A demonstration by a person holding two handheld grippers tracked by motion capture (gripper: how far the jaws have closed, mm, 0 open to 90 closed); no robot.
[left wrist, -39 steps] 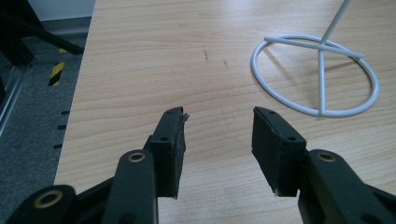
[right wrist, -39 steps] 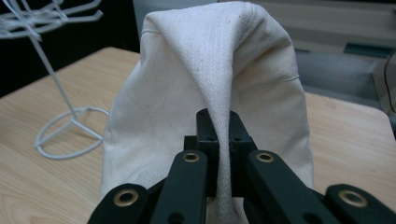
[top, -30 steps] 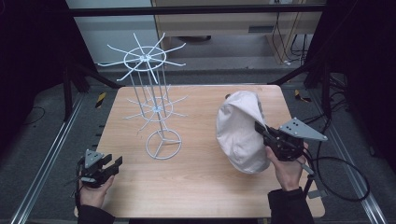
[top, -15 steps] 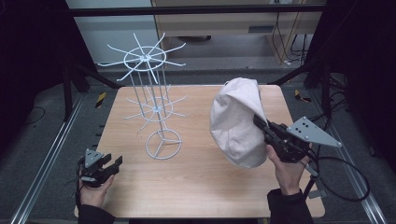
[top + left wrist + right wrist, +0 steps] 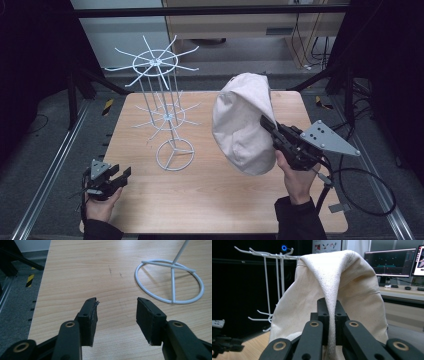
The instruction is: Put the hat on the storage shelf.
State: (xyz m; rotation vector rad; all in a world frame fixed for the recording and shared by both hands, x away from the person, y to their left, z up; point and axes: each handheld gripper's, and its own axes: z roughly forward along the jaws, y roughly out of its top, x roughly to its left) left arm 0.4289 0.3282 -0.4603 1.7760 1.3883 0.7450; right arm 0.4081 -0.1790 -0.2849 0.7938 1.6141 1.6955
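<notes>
We lift a cream cloth hat (image 5: 243, 125), soft and light, our right gripper (image 5: 329, 305) pinching its fabric fold; our left gripper (image 5: 116, 311) gapes, empty, beside the wire rack (image 5: 165, 112).

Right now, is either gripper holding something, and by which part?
The right gripper pinches a fold of the cream hat; the left gripper holds nothing.

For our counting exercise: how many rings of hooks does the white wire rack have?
2: the upper ring tops the white wire rack; the lower ring sits midway down its pole.
</notes>
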